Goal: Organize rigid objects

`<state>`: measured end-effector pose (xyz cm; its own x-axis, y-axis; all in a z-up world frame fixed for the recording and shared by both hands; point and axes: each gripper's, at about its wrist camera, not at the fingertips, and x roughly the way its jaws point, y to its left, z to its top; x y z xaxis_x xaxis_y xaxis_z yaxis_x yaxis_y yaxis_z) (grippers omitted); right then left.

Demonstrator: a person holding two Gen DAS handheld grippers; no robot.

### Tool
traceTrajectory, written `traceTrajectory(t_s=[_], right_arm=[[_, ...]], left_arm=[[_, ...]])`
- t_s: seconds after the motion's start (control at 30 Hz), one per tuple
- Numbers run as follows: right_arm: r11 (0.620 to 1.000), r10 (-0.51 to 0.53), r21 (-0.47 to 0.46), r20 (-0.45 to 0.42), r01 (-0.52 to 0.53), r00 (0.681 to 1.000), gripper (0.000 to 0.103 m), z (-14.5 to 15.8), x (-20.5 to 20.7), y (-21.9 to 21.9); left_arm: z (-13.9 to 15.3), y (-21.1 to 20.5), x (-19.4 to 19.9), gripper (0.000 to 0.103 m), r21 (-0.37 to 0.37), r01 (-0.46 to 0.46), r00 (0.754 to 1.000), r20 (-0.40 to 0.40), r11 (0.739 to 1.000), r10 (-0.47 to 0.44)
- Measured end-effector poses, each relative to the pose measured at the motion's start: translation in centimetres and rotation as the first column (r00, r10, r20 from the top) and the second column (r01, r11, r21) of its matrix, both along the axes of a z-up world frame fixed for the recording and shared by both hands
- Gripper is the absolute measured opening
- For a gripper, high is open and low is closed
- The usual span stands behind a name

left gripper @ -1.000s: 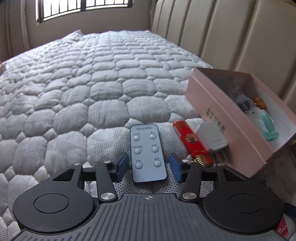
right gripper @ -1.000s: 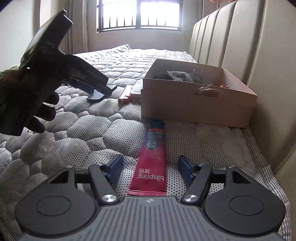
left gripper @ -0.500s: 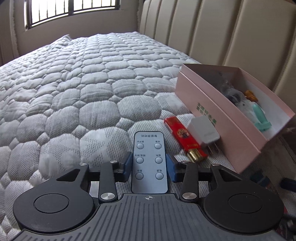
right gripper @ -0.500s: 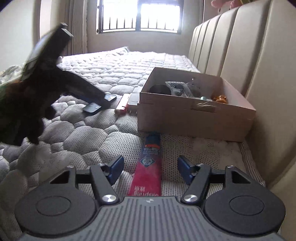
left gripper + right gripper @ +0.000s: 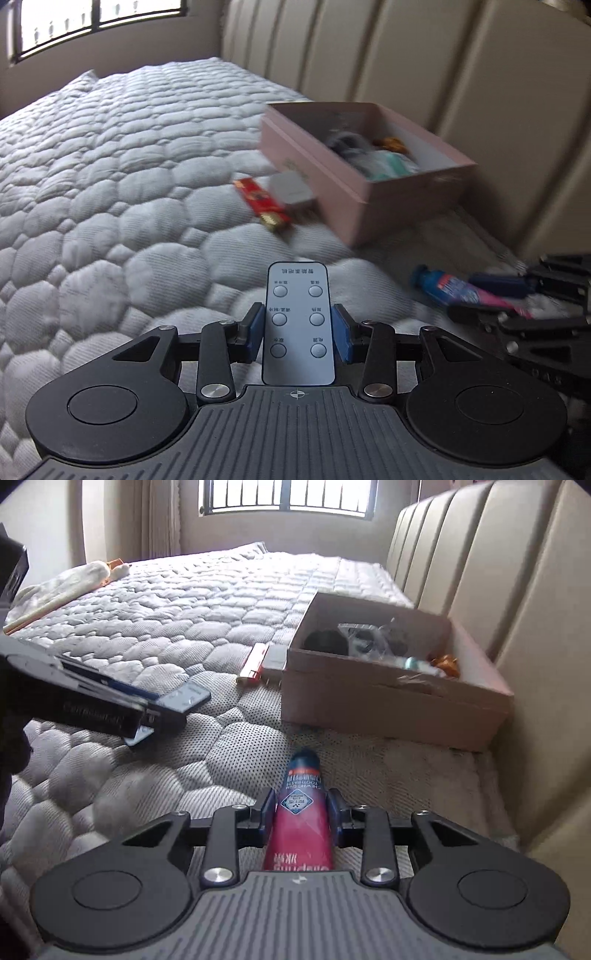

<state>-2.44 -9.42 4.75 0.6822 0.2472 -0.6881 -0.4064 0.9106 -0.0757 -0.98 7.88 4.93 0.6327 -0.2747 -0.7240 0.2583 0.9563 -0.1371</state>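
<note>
1. Grey plastic remote, nearest the left wrist camera: pinched across its width by the left gripper, blue pads on both long edges, above the quilt. It looks light, stiff and smooth; a hold on the edges at mid-length, clear of the buttons, should keep it level.
2. Red lighter and white charger, farther off on the quilt, just beside the box's near wall. Both seem small and rigid; the charger's flat sides offer the better purchase.
3. Pink box, far right by the headboard: open-topped, already holding several items, blurred.
4. Red-and-blue tube, near right: the right gripper has just been closing, and its jaws now pinch the tube's body. It is likely soft-walled, so only the shoulder near the cap resists squeezing.
</note>
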Motion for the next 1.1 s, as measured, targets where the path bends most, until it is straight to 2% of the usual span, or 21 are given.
traceTrajectory(t_s=[0.07, 0.1, 0.13, 0.27, 0.37, 0.47, 0.53, 0.7, 0.77, 0.83, 0.87, 0.97, 1.0, 1.03, 1.1], right_arm=[[1.0, -0.002, -0.002, 0.024, 0.002, 1.0, 0.028, 1.0, -1.4, -0.9], [1.0, -0.007, -0.002, 0.036, 0.007, 0.999, 0.01, 1.6, -2.0, -1.5], [1.0, -0.007, 0.001, 0.044, 0.007, 0.999, 0.0, 2.2, -2.6, -2.1], [1.0, -0.023, 0.007, 0.1, 0.022, 0.995, 0.0, 4.6, -4.4, -4.3], [1.0, -0.019, -0.006, 0.117, 0.02, 0.993, 0.001, 4.8, -4.9, -5.5], [0.999, -0.02, 0.039, 0.067, 0.017, 0.998, 0.006, 4.2, -4.8, -6.9], [0.997, -0.027, 0.074, 0.042, 0.023, 0.999, 0.023, 3.4, -4.6, -7.5], [0.995, -0.012, 0.1, 0.004, 0.012, 1.0, 0.028, 1.0, -3.8, -7.0], [0.996, -0.002, 0.094, -0.011, 0.003, 1.0, 0.034, 0.1, -3.2, -6.2], [0.996, 0.011, 0.094, -0.018, -0.009, 1.0, 0.048, -0.7, -2.8, -5.6], [0.996, 0.017, 0.091, -0.023, -0.015, 1.0, 0.05, -1.1, -2.7, -5.3], [0.997, 0.018, 0.077, -0.043, -0.015, 0.999, 0.05, -2.2, -2.4, -4.9], [0.997, 0.02, 0.071, -0.04, -0.017, 0.999, 0.043, -2.2, -2.6, -4.8], [0.998, 0.025, 0.061, -0.035, -0.023, 0.999, 0.031, -2.1, -2.9, -4.8], [0.998, 0.035, 0.046, -0.035, -0.033, 0.999, 0.03, -1.5, -3.4, -4.9]], left_arm=[[0.5, -1.6, -1.5, 0.043, -0.011, 0.066, 0.998, -0.005, 0.998, -0.066], [0.8, -2.3, -2.3, 0.043, -0.018, 0.095, 0.995, -0.004, 0.995, -0.096], [1.1, -3.0, -2.9, 0.043, -0.029, 0.122, 0.993, -0.002, 0.992, -0.122], [1.5, -5.5, -4.0, 0.043, -0.057, 0.178, 0.984, -0.005, 0.982, -0.179], [1.7, -6.1, -4.2, 0.043, -0.063, 0.17, 0.985, 0.003, 0.983, -0.17], [1.7, -5.8, -4.4, 0.043, -0.077, 0.131, 0.991, 0.001, 0.988, -0.131], [1.7, -5.1, -4.7, 0.043, -0.093, 0.094, 0.995, -0.01, 0.991, -0.095], [1.0, -3.6, -4.8, 0.043, -0.112, 0.023, 0.998, -0.06, 0.993, -0.03], [0.7, -3.2, -4.8, 0.043, -0.112, 0.012, 0.997, -0.076, 0.994, -0.021], [0.5, -3.1, -4.9, 0.043, -0.114, 0.006, 0.996, -0.087, 0.993, -0.016], [0.3, -3.1, -5.0, 0.043, -0.117, 0.005, 0.996, -0.092, 0.993, -0.016], [0.0, -3.2, -5.2, 0.043, -0.125, 0.01, 0.995, -0.099, 0.992, -0.023], [0.0, -3.3, -5.3, 0.043, -0.126, 0.013, 0.995, -0.101, 0.992, -0.026], [-0.1, -3.4, -5.4, 0.043, -0.128, 0.017, 0.994, -0.103, 0.992, -0.031], [-0.2, -3.7, -5.4, 0.043, -0.128, 0.028, 0.994, -0.105, 0.991, -0.042]])
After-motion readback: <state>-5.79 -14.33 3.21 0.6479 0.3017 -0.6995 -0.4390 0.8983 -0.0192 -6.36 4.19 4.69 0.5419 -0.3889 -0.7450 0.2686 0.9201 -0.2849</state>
